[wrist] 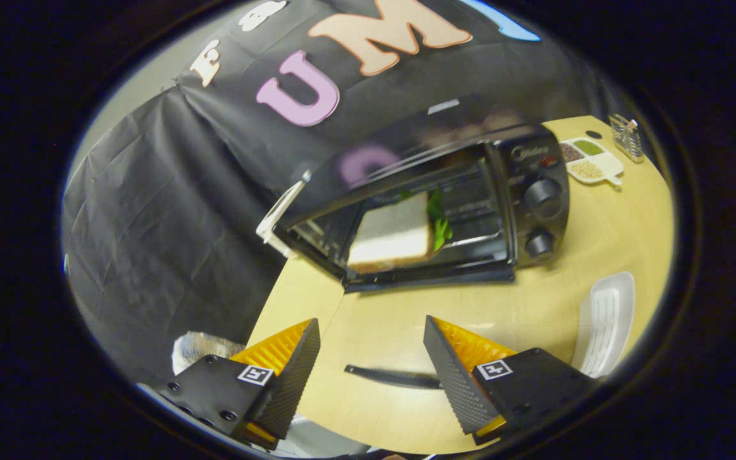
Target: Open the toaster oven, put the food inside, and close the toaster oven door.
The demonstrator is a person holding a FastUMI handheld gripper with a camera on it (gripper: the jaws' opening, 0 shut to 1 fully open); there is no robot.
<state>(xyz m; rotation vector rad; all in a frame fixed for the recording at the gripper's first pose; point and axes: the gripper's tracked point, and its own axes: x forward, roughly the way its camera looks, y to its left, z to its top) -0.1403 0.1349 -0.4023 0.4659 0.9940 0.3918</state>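
Note:
The black toaster oven (470, 191) stands on the wooden table (534, 313), well beyond my fingers. Its door (429, 280) appears folded down, showing as a dark bar along the bottom of the opening. Inside on the rack lies the food, a sandwich (393, 236) of white bread with green leaves sticking out on its right side. My gripper (371, 364) hovers above the table in front of the oven, open, with nothing between its fingers. A thin dark strip (393, 377) lies on the table between the fingers.
A white oblong tray (605, 319) lies on the table right of the right finger. Behind the oven's right side are a compartment dish of grains (588, 160) and a small clear holder (627, 135). A white cloth (199, 348) sits off the table's left edge.

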